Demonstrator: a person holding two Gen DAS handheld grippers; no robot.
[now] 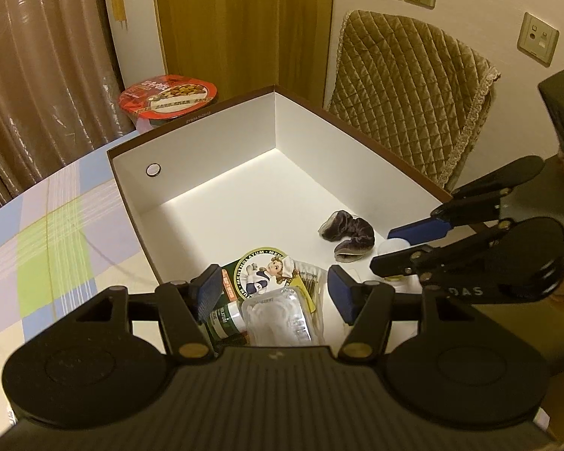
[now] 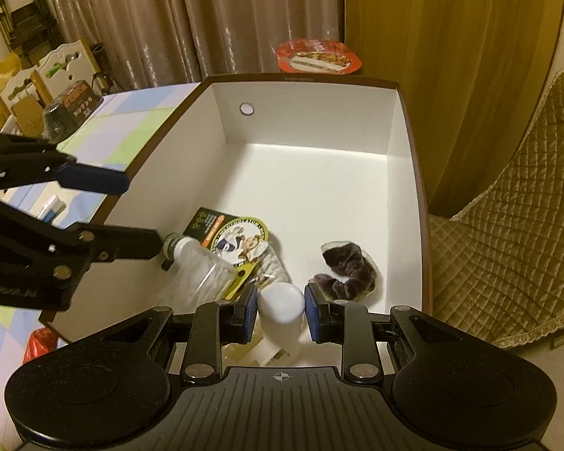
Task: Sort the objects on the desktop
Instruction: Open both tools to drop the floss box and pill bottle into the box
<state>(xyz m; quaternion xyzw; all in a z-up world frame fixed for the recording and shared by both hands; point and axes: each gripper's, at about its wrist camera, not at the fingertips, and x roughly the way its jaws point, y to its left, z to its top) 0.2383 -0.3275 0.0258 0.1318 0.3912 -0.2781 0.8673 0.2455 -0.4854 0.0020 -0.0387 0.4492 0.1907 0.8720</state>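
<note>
A white box with a brown rim [image 1: 191, 195] [image 2: 402, 127] stands on the table. Inside lie a Mentholatum blister pack [image 1: 267, 278] [image 2: 240, 242] and a dark purple scrunchie [image 1: 349, 235] [image 2: 347, 268]. My left gripper [image 1: 272, 293] is open above the pack; it shows in the right wrist view [image 2: 143, 214] at the box's left wall. My right gripper [image 2: 280, 304] is shut on a white bottle [image 2: 282, 310] low inside the box. In the left wrist view the right gripper [image 1: 389, 248] comes in from the right, with the bottle [image 1: 391, 246] between its fingers.
A red instant noodle bowl [image 1: 169, 99] [image 2: 317, 56] sits behind the box. The checked tablecloth [image 1: 56, 248] lies to the left. A quilted chair [image 1: 413, 94] [image 2: 515, 233] stands to the right. A dark cup [image 2: 69, 109] and small items [image 2: 50, 206] sit on the table left of the box.
</note>
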